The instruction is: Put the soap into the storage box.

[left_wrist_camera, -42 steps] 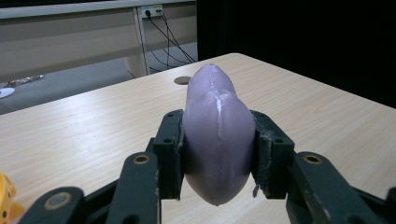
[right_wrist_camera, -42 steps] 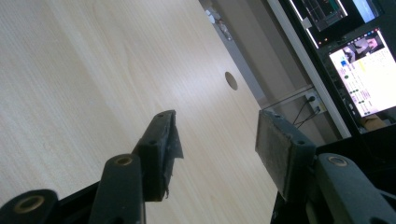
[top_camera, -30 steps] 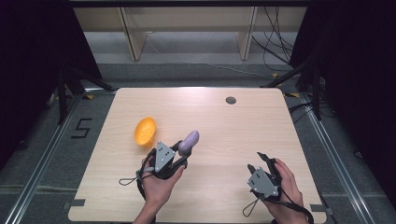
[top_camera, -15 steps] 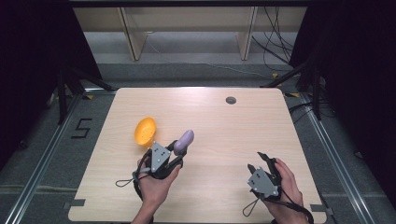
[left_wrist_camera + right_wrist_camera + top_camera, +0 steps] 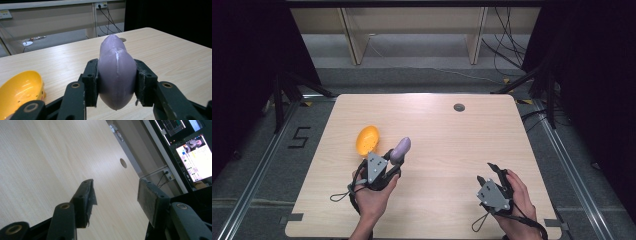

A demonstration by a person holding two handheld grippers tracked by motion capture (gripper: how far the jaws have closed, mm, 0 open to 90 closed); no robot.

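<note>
Item: smooth pale-purple eggplant-shaped plastic toy (image 5: 117,75), pinched at its middle between both pads of the left gripper (image 5: 393,161), tip pointing away from the person. Change noted: over the last second the toy and left gripper have drawn back toward the person and slightly leftward, now just beside the glossy yellow-orange plastic bowl (image 5: 367,140), which has not moved on the light wooden table (image 5: 452,145). Judgement: toy is being carried, likely toward the bowl; placement not yet done. Right gripper (image 5: 490,186): jaws spread, holding nothing, unchanged near the table's front right.
</note>
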